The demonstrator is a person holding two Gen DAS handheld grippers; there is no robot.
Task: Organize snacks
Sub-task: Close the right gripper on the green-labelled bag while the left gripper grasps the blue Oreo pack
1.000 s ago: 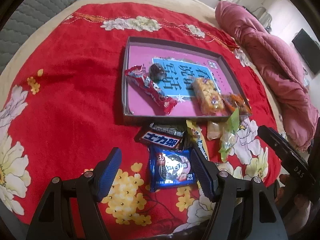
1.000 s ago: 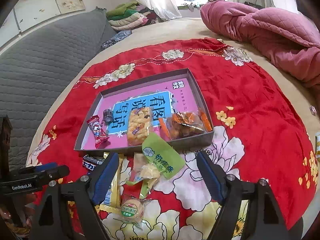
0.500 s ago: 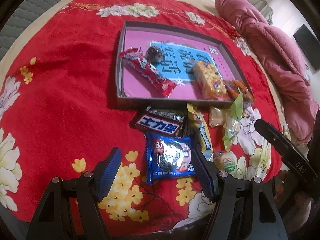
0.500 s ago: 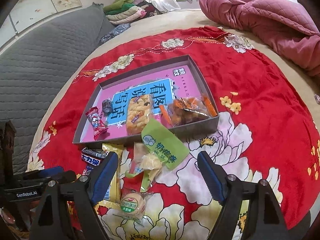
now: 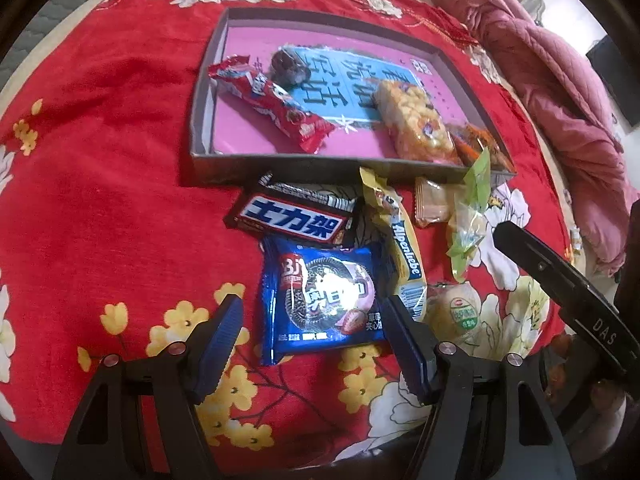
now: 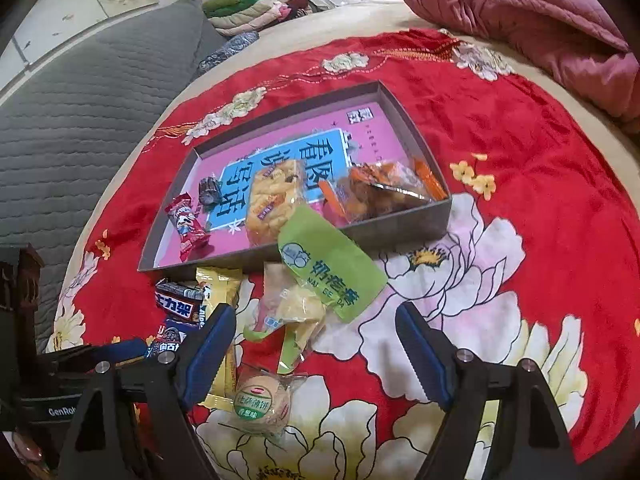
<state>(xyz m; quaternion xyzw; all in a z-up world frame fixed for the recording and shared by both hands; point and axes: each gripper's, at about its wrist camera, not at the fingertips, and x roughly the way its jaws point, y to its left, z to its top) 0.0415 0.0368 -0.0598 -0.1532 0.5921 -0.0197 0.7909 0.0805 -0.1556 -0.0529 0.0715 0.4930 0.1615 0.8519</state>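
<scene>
A grey box with a pink floor (image 5: 208,120) (image 6: 440,208) holds a red bar (image 5: 276,108), a dark candy (image 5: 288,68), a yellow puffed bar (image 5: 416,124) and an orange pack (image 6: 380,192). In front of it lie a brown Snickers bar (image 5: 292,220), a blue cookie pack (image 5: 324,300), a yellow Alpenliebe stick (image 5: 400,240), a green-topped bag (image 6: 320,272) and a round biscuit (image 6: 260,404). My left gripper (image 5: 312,332) is open, low around the blue pack. My right gripper (image 6: 316,344) is open above the green-topped bag's lower end.
Everything lies on a red flowered blanket (image 5: 100,200) on a bed. A pink quilt (image 6: 520,12) is bunched at the far right. A grey quilted headboard (image 6: 80,100) stands at the left, with folded clothes (image 6: 256,8) behind.
Both grippers have moved forward and lower toward the loose snacks. The blue cookie pack now lies between the left fingers. Both stay open.
</scene>
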